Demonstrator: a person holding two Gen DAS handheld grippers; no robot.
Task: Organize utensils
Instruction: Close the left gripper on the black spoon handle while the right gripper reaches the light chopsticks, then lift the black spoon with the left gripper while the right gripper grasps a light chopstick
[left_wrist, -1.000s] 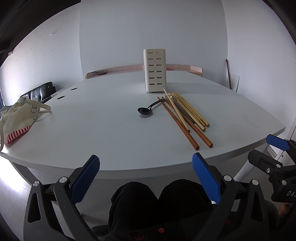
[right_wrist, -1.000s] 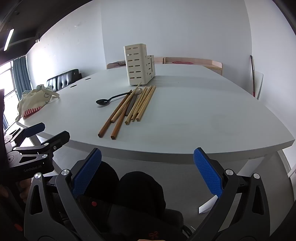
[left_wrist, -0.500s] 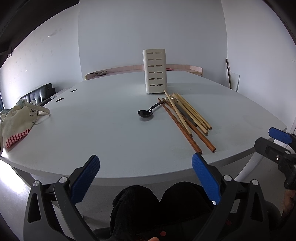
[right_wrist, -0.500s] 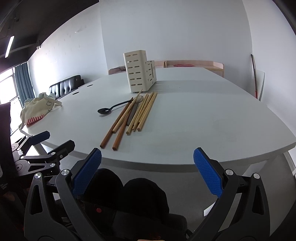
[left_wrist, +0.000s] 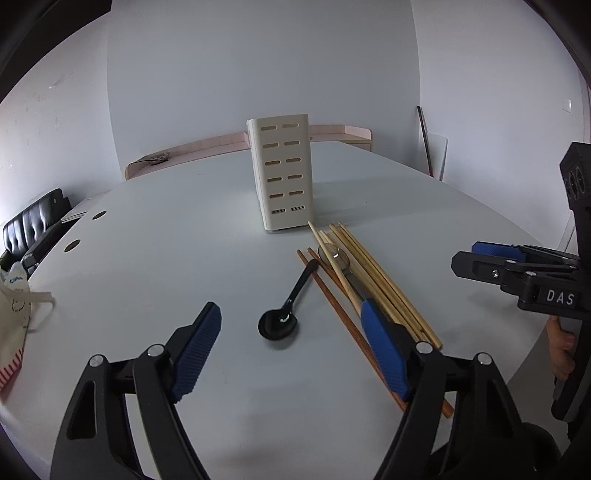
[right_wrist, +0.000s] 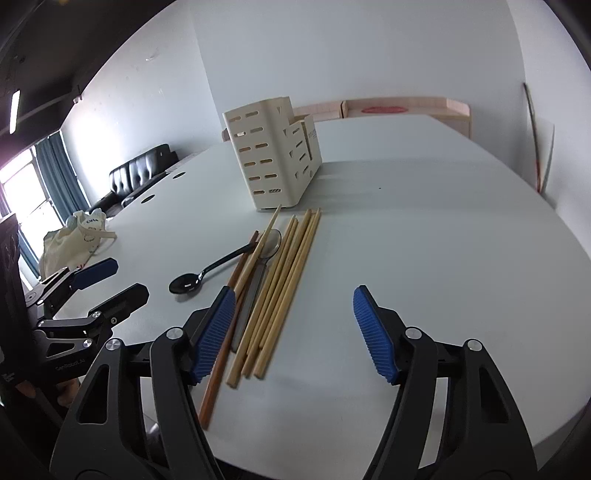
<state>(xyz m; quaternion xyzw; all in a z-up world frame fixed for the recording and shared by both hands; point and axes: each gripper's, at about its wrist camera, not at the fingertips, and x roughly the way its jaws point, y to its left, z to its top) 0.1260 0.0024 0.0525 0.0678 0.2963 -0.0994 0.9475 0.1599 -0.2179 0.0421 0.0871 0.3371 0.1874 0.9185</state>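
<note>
A cream slotted utensil holder (left_wrist: 282, 173) (right_wrist: 273, 158) stands upright on the white table (left_wrist: 147, 258). In front of it lie a black spoon (left_wrist: 284, 314) (right_wrist: 207, 273), a bundle of light wooden chopsticks (left_wrist: 376, 273) (right_wrist: 288, 280), two dark brown chopsticks (left_wrist: 332, 295) (right_wrist: 218, 369) and a metal spoon (left_wrist: 334, 254) (right_wrist: 269, 243) partly under the sticks. My left gripper (left_wrist: 289, 306) hovers above the black spoon's bowl, its jaws closing, with nothing gripped. My right gripper (right_wrist: 294, 291) hangs over the near ends of the chopsticks, jaws closing, touching nothing.
A cloth bag (left_wrist: 11, 314) (right_wrist: 77, 236) lies at the table's left edge. Round cable holes (left_wrist: 72, 245) sit at the far left. A black sofa (right_wrist: 140, 166) stands beyond the table, a pink ledge (right_wrist: 406, 107) behind it. Each gripper shows in the other's view (left_wrist: 509, 258) (right_wrist: 99, 280).
Both grippers have come forward from below the table's front edge to above the utensils. Their blue pads stand closer together than before. The utensils have not moved.
</note>
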